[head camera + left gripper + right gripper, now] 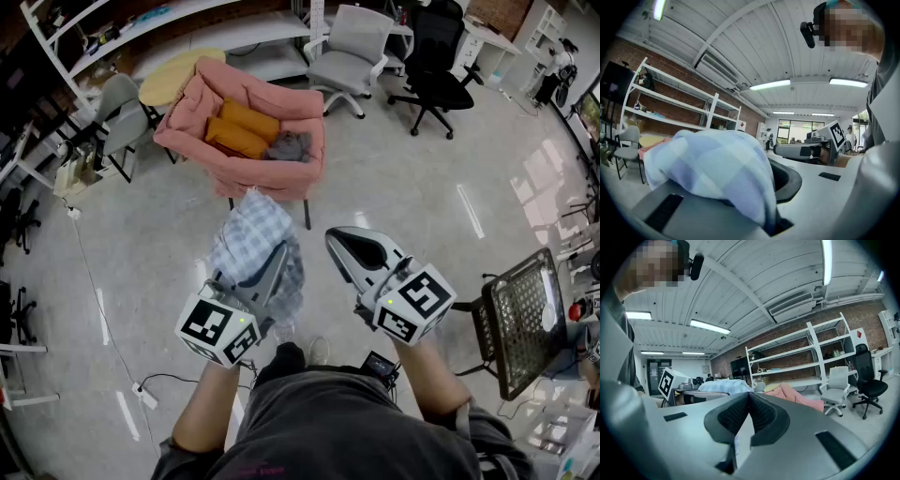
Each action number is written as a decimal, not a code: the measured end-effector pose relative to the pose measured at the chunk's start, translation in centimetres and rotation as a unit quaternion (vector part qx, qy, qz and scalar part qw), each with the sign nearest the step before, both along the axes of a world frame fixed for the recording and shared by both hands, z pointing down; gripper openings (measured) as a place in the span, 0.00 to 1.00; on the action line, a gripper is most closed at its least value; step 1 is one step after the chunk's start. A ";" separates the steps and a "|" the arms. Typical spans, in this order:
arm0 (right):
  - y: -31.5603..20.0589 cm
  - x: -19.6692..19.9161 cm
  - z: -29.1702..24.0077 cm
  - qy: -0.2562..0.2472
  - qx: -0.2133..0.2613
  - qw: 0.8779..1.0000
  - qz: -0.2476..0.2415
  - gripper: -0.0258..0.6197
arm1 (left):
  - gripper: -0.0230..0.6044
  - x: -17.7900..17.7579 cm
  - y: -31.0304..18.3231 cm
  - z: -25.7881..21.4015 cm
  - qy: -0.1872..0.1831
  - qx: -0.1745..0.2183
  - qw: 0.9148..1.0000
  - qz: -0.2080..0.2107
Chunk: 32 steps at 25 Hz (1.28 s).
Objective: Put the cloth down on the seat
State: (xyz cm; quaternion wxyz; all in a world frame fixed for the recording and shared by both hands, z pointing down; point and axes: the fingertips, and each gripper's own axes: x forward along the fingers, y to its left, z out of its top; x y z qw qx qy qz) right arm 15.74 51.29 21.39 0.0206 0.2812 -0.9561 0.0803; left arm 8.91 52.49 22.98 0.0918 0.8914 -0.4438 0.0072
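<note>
Plainly the job is only begun. Bare floor (pixel 403 197) fills most of the head view, and the person stands on it in the near part of the room, well apart from the goal.

That goal, the pink seat (pixel 187 112), stands far and a little left, in front of shelves. Its well is not bare: two orange cushions (pixel 242 129) lie side by side in it, and a grey bundle (pixel 291 146) sits just right of them against the front wall. What that bundle is I cannot tell.

Next, the cloth (pixel 251 234), a pale blue check, is up in the air between the person and the seat. It is bunched over the left claw (pixel 279 255), which is nipped narrow on a fold of it; in the left gripper view the fabric drapes right across the jaws and runs down into the slot between them.

Just right of it, the right claw (pixel 336 240) has its tips together with nothing between them, so it carries nothing.

So the pick-up looks done: the cloth hangs clear of the floor in one grip. Left, by my reckoning, are the carry across to the seat, lowering the cloth onto the cushions or the free spot beside them, and letting go.
</note>
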 end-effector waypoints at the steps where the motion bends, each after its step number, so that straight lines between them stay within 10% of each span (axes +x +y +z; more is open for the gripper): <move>1: -0.1 -0.1 0.0 0.001 0.000 1.000 0.000 0.06 | 0.13 -0.1 -0.1 -0.1 0.000 0.000 1.000 0.001; 32: -12.0 -12.8 1.9 -0.002 -0.031 0.998 0.056 0.06 | 0.13 -15.2 -11.8 0.9 0.024 0.000 1.000 0.017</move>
